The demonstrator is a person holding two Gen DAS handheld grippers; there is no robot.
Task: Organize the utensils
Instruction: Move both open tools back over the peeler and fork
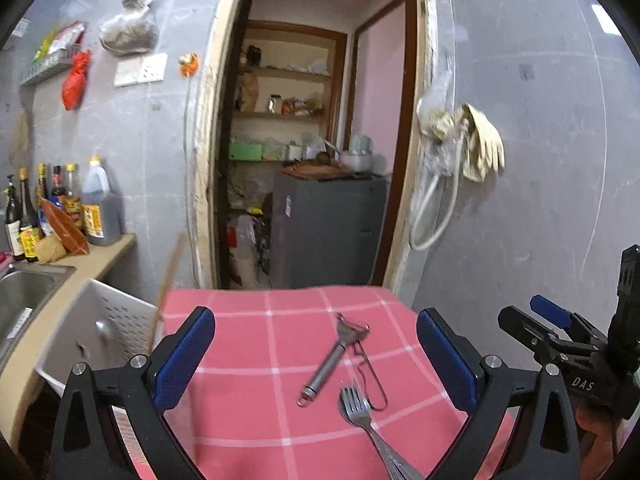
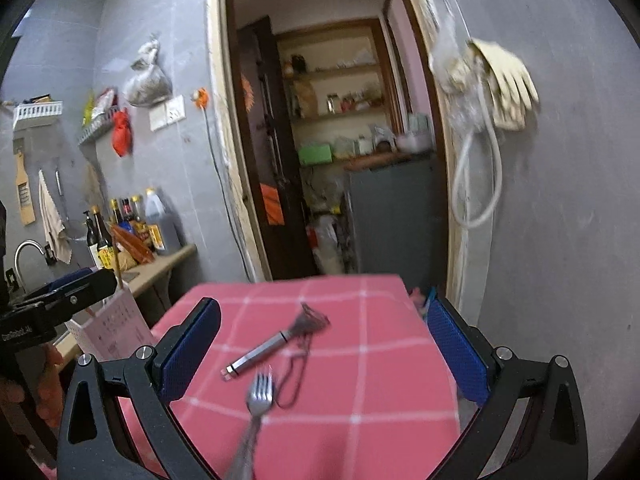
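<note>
A steel peeler (image 1: 334, 354) with a wire loop and a steel fork (image 1: 362, 416) lie on a table with a pink checked cloth (image 1: 248, 360). My left gripper (image 1: 316, 356) hovers above the cloth, open and empty. The right gripper (image 1: 560, 328) shows at the right edge of the left wrist view. In the right wrist view the peeler (image 2: 272, 346) and the fork (image 2: 258, 400) lie between the open fingers of my right gripper (image 2: 320, 348), which is empty. The left gripper (image 2: 60, 300) shows at that view's left edge.
A white perforated bin (image 1: 104, 332) stands left of the table; something thin and brown sticks up by it. A counter (image 1: 100, 256) with sauce bottles and a sink (image 1: 24, 292) lies further left. A doorway (image 1: 320, 140) opens behind the table. Gloves (image 1: 480, 144) hang on the right wall.
</note>
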